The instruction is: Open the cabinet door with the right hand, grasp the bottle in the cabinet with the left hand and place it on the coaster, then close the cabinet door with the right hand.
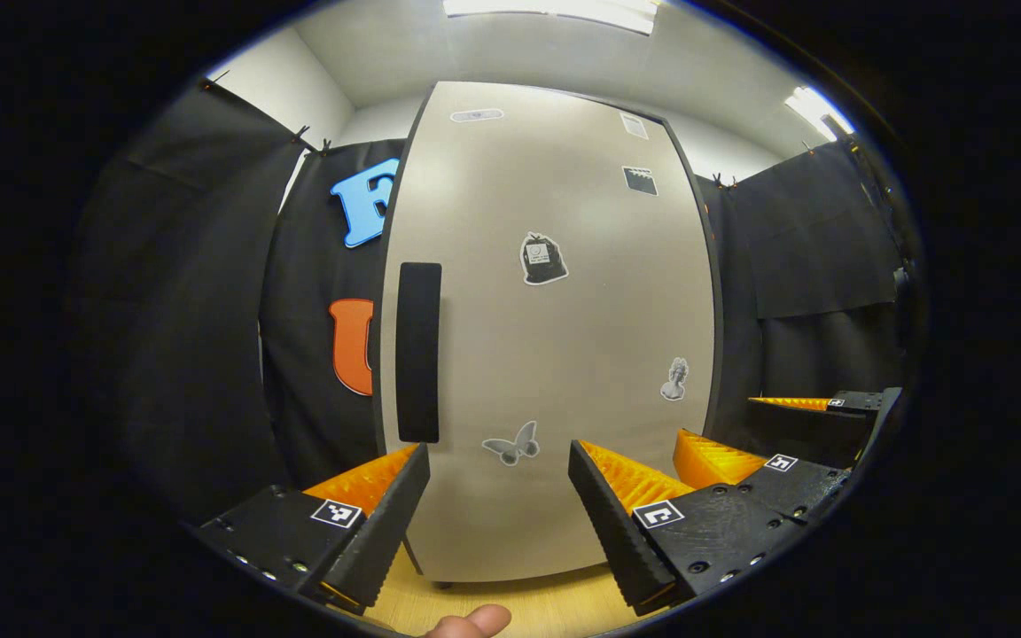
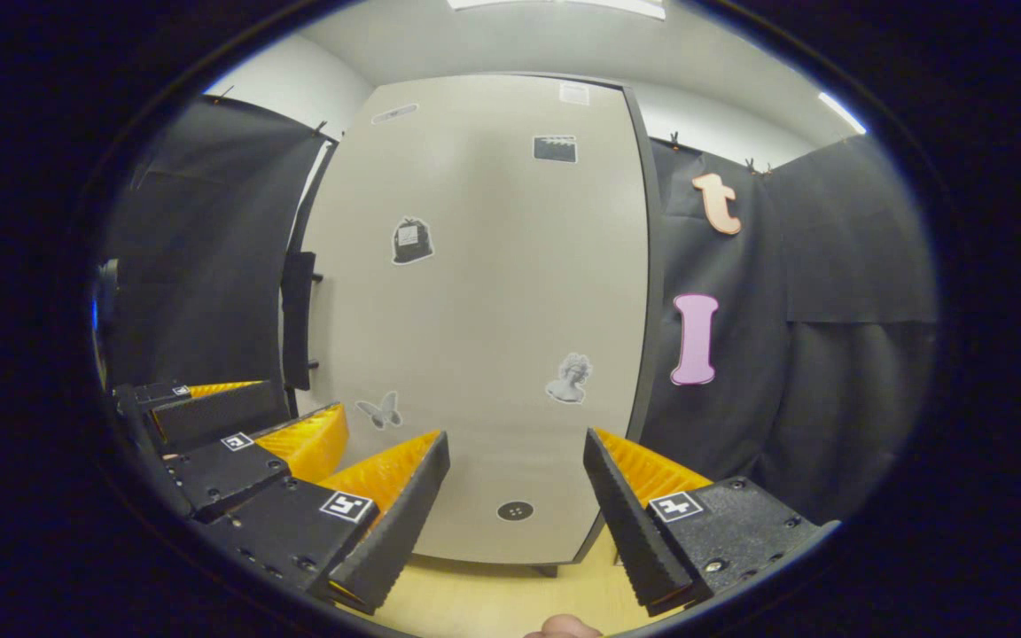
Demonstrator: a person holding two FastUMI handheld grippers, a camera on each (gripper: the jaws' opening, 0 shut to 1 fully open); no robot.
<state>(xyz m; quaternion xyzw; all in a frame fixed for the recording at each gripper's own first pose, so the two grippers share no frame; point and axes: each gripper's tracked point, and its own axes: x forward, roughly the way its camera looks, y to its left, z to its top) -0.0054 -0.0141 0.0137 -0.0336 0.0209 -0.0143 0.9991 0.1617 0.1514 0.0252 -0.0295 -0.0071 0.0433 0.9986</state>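
The tall beige cabinet door (image 1: 564, 337) stands shut in front of both grippers, carrying several small stickers. Its black vertical handle (image 1: 418, 352) runs along the door's left edge. My left gripper (image 1: 499, 492) is open just short of the door's lower part, right of the handle, with nothing between its fingers. My right gripper (image 1: 754, 432) hangs to its right, also open. In the right gripper view the same door (image 2: 475, 292) faces me, the handle (image 2: 298, 319) far left. There my right gripper (image 2: 515, 478) is open and empty, and the left gripper (image 2: 262, 409) sits at lower left. The shut door hides the cabinet's inside.
The cabinet stands on a light wooden tabletop (image 1: 510, 602), a strip of which lies below the door (image 2: 475, 602). Black cloth walls (image 2: 785, 372) close in on both sides. A fingertip (image 1: 475, 620) of the holding hand pokes in at the bottom edge.
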